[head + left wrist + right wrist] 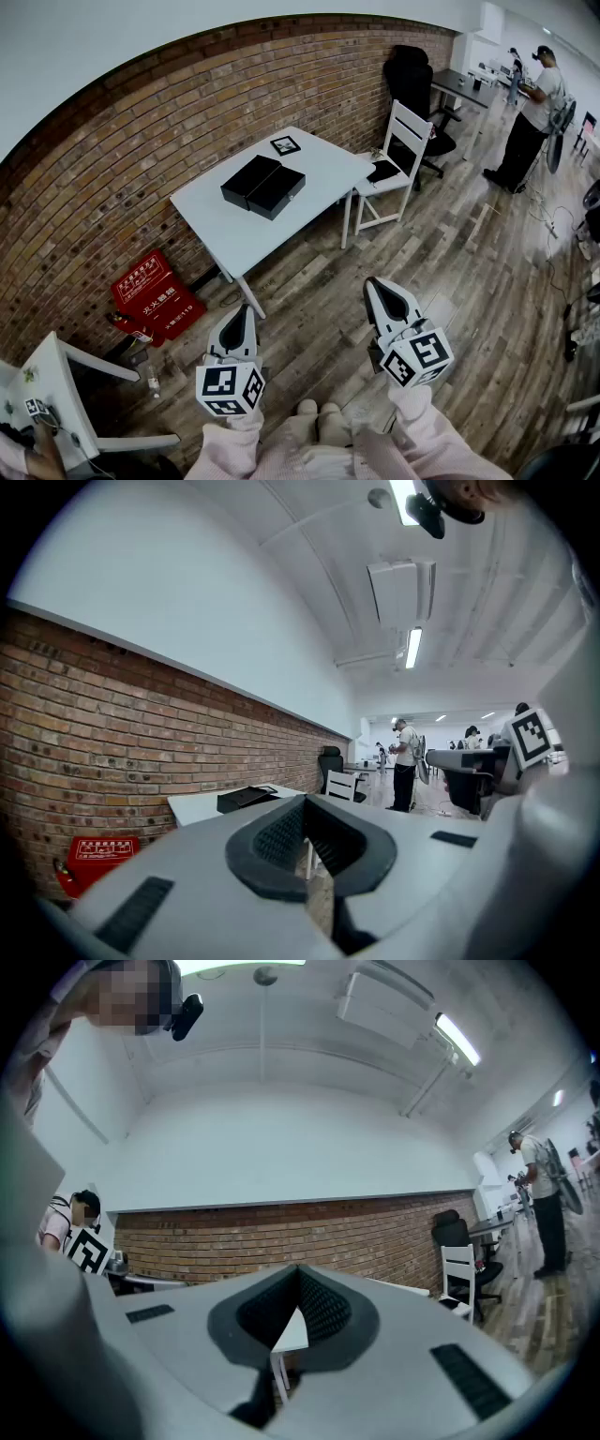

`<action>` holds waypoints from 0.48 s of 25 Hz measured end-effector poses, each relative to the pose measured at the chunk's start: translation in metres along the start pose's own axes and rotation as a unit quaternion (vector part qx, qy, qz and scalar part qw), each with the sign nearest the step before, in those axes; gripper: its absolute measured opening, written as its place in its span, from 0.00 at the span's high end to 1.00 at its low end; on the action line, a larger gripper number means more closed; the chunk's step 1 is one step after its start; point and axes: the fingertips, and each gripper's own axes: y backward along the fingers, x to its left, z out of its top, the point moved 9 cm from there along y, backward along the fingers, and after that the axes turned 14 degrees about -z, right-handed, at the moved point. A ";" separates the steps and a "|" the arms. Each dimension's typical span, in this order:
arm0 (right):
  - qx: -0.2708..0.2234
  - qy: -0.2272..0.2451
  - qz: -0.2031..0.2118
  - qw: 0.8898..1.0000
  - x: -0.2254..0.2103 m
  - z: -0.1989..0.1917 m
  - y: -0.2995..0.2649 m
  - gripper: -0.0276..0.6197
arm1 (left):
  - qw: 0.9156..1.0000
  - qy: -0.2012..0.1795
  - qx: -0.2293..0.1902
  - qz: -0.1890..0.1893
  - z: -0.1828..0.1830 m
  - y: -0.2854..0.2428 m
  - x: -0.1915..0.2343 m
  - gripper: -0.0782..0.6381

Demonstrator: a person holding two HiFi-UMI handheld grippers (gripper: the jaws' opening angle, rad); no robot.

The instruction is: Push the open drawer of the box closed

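Presently, the left gripper (241, 311) and right gripper (373, 284) are hovering closed and empty, while the box (250, 179), its drawer (279, 194) open, is lying on the white table (230, 225) well ahead, more squarely before the left.

Head camera: high, tilted steeply down past left gripper (241, 312) and right gripper (373, 286); white surface (216, 220) well ahead by brick wall (141, 150). Left gripper camera: low behind own jaws, facing along wall, about level. Right gripper camera: facing wall squarely, lots of ceiling (300, 1101). All three share surface, wall, white chair (405, 141).
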 end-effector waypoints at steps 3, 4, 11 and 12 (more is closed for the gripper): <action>0.000 0.000 0.002 1.000 0.000 -0.002 0.003 0.95 | 1.000 0.002 -0.001 -0.001 -0.002 0.001 -0.001 0.90; -0.001 0.000 0.002 1.000 0.000 -0.002 0.004 0.95 | 1.000 0.003 -0.002 -0.001 -0.003 0.002 -0.002 0.90; 0.007 -0.011 -0.003 1.000 -0.008 -0.008 0.006 0.95 | 1.000 0.008 -0.003 0.004 -0.004 0.000 -0.007 0.90; 0.013 -0.010 -0.002 1.000 -0.009 -0.009 0.005 0.95 | 1.000 0.009 -0.004 0.004 -0.004 -0.001 -0.008 0.90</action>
